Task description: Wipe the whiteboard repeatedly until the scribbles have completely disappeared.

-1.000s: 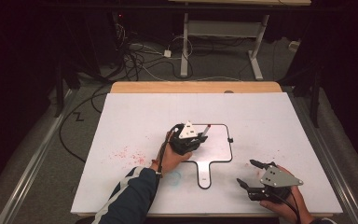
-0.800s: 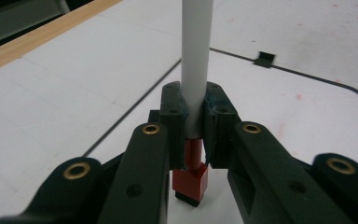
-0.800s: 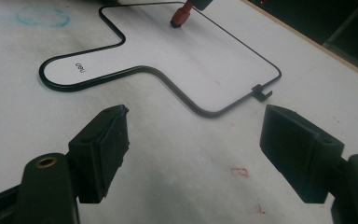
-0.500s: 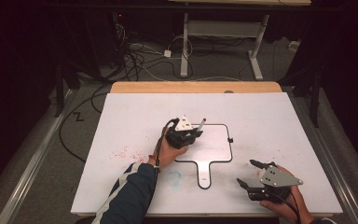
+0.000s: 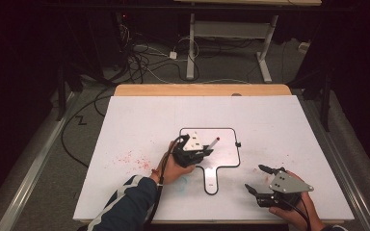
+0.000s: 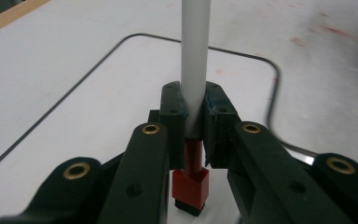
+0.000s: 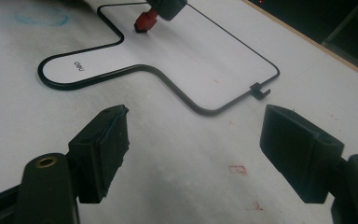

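Left claw [image 6: 193, 126] clamps marker [image 6: 195, 70] above paddle-shaped whiteboard [image 5: 226, 149].

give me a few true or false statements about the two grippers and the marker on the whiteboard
1. The left gripper is shut on the marker. True.
2. The right gripper holds the marker. False: it is open and holds nothing.
3. The small whiteboard has a black rim and a handle. True.
4. The right gripper rests on the small whiteboard. False: it is beside it, over the white table.
5. The marker has a red end. True.
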The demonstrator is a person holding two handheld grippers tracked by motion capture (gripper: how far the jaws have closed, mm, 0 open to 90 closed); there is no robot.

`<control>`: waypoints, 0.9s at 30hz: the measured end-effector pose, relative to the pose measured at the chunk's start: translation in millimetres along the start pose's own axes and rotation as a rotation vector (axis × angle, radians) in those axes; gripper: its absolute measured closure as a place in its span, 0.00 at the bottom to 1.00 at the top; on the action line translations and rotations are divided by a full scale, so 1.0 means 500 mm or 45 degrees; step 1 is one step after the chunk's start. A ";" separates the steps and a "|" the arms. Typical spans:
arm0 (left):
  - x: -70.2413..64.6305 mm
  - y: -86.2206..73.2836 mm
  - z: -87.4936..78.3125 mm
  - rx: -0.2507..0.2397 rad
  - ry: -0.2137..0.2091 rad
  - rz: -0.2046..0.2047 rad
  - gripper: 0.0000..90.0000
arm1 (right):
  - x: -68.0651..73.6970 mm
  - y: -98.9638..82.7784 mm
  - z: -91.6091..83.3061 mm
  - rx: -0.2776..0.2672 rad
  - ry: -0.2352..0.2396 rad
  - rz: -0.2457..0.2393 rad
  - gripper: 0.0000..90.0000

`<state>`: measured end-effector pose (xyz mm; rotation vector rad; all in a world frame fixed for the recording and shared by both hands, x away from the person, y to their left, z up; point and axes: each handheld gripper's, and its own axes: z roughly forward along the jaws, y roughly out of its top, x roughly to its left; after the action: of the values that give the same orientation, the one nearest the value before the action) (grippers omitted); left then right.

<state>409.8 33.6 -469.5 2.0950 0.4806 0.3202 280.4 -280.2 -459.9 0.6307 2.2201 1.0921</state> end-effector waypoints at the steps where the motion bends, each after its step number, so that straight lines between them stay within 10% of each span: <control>1: 0.010 -0.002 0.001 0.000 0.021 -0.016 0.88 | 0.000 0.000 0.000 0.001 0.000 -0.001 0.27; 4: 0.022 -0.001 0.010 -0.011 0.019 -0.077 0.87 | 0.001 0.001 0.003 0.004 0.001 -0.004 0.27; 13: -0.043 0.021 0.033 0.018 -0.100 0.037 0.87 | -0.001 -0.001 0.002 0.007 0.002 -0.003 0.27; 27: -0.019 0.031 -0.083 -0.148 -0.074 -0.040 0.87 | -0.010 0.006 0.002 -0.021 -0.006 0.037 0.27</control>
<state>388.0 52.4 -434.9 1.9762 0.4491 0.2623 285.5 -281.1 -456.4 0.6599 2.2026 1.1210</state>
